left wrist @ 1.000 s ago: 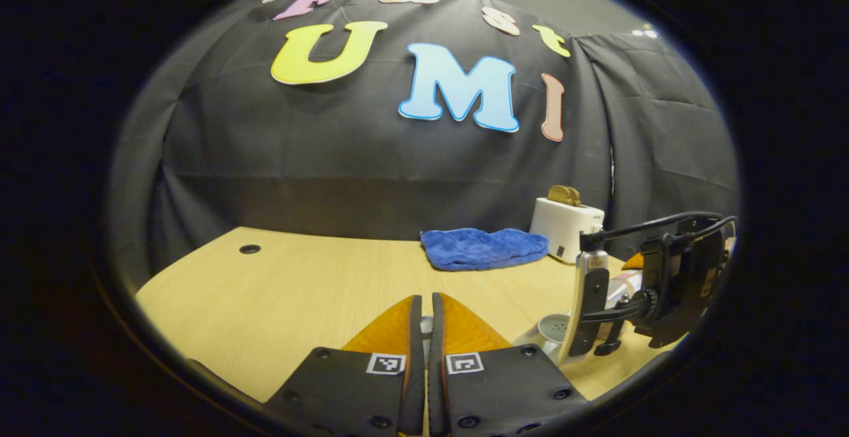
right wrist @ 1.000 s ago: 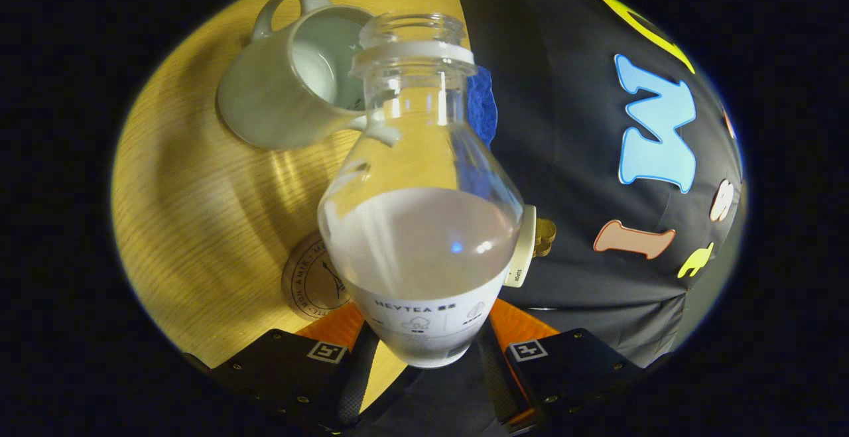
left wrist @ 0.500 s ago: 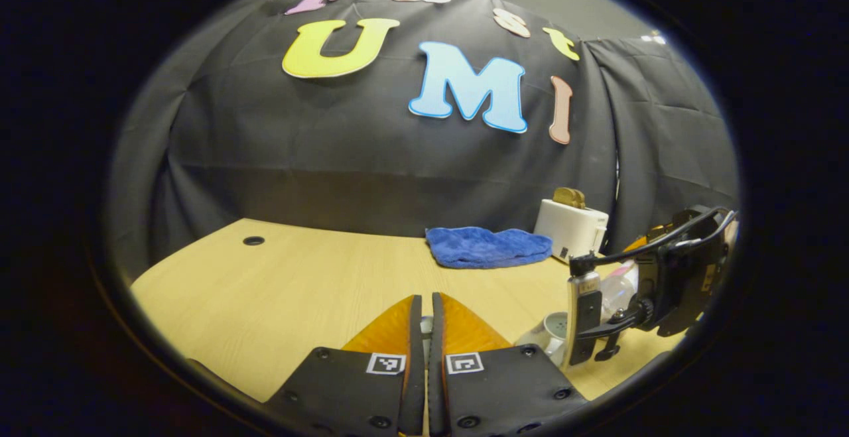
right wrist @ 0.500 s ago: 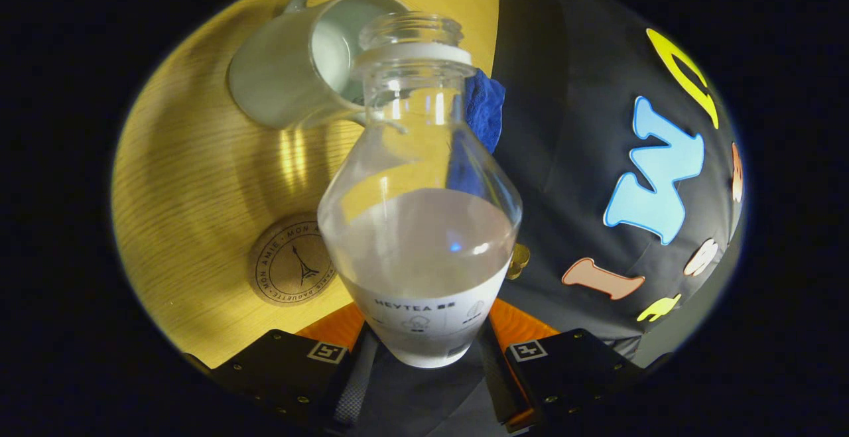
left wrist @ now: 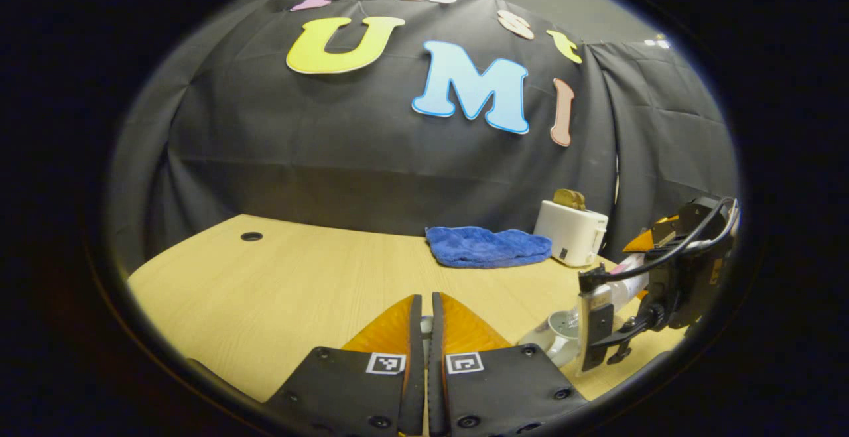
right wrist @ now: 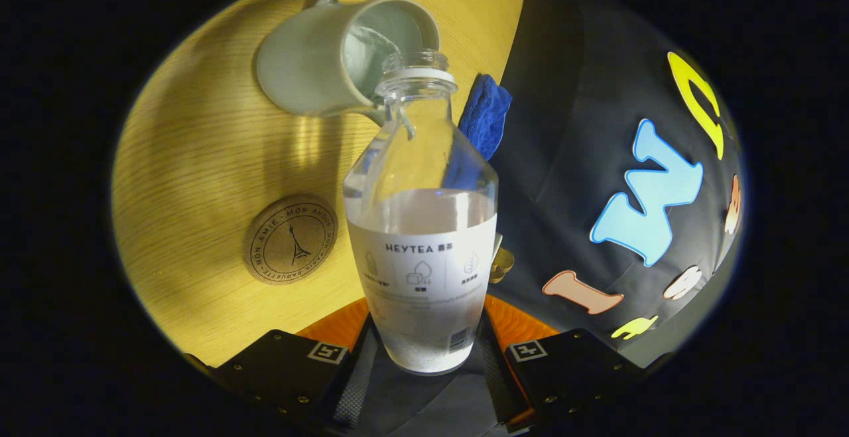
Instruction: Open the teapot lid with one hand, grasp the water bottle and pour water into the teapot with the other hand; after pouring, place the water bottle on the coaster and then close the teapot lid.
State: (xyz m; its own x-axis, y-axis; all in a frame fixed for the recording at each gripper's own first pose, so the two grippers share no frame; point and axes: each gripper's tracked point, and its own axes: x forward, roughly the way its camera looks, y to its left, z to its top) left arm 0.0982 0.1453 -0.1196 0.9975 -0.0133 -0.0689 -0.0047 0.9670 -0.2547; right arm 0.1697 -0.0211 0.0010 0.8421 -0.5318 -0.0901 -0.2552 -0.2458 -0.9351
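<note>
Right gripper point(right wrist: 424, 351) clamps water bottle point(right wrist: 422, 251) at base, bottle tipped, mouth over open teapot point(right wrist: 312, 69), water visible inside. Coaster point(right wrist: 290, 239) bare on table point(right wrist: 192, 178), near bottle. Left gripper point(left wrist: 426, 331) fingers nearly together; pale object between them mostly hidden, cannot identify. Teapot point(left wrist: 560, 337) partly hidden behind right gripper point(left wrist: 637, 258).
</note>
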